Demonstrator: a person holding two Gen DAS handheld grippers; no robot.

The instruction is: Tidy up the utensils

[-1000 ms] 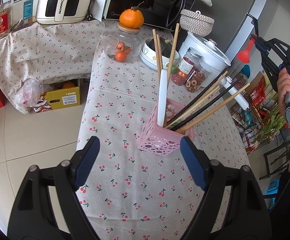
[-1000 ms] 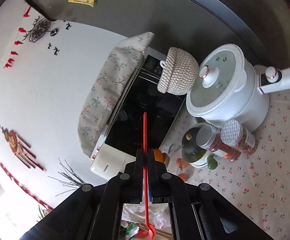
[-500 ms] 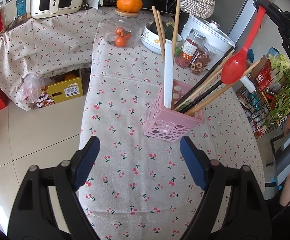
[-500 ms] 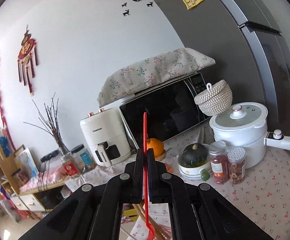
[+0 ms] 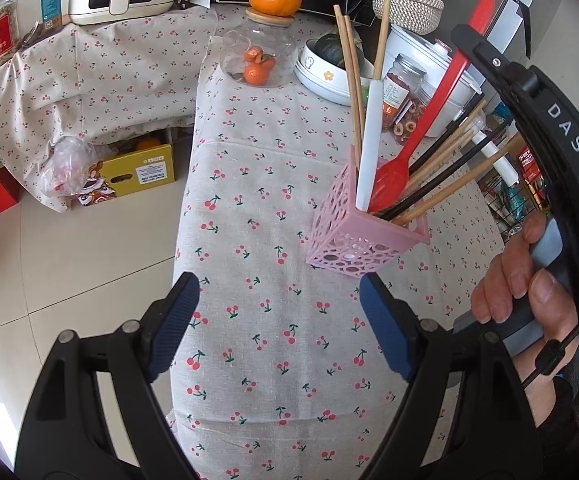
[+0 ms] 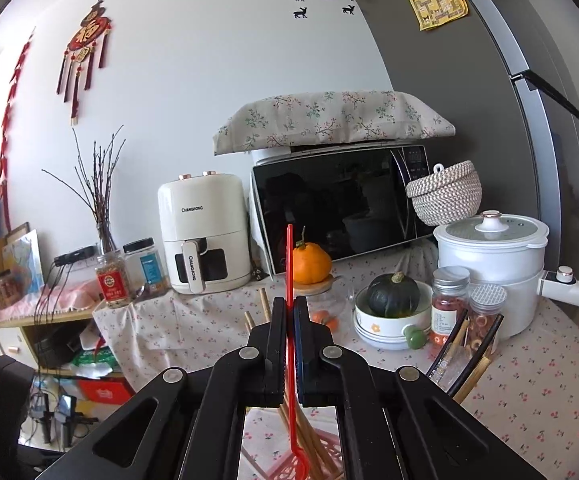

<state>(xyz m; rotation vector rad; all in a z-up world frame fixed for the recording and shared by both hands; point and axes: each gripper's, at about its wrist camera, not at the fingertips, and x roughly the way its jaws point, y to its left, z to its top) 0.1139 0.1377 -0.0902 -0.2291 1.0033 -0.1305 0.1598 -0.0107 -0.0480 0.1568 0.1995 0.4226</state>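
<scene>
Right gripper [image 6: 289, 312] is clamped tight on the red spoon [image 5: 393, 176], gripping the handle partway up; handle end sticks up above the fingers, bowl hangs below them. From the left wrist camera the spoon slants down from the right gripper to its lower left, bowl at the mouth of the pink perforated holder [image 5: 353, 240], right next to the white utensil [image 5: 369, 148] standing in it. Can't tell if the bowl is touching the holder's rim or contents. Holder also carries wooden chopsticks [image 5: 349, 80] leaning away from the camera and a fan of dark and wooden chopsticks [image 5: 445, 176] leaning toward the right gripper. Person's hand [image 5: 517, 280] is wrapped round the right gripper's grip. Left gripper [image 5: 277, 316] is wide open, nothing between the blue pads, angled down at the cherry-print tablecloth [image 5: 257, 200]; holder sits just ahead of its right finger, not touching. Beyond the holder: glass jar [image 5: 257, 56] with an orange on its lid, a bowl with a dark squash [image 6: 393, 300], two spice jars [image 6: 449, 304], white pot [image 6: 493, 264].
</scene>
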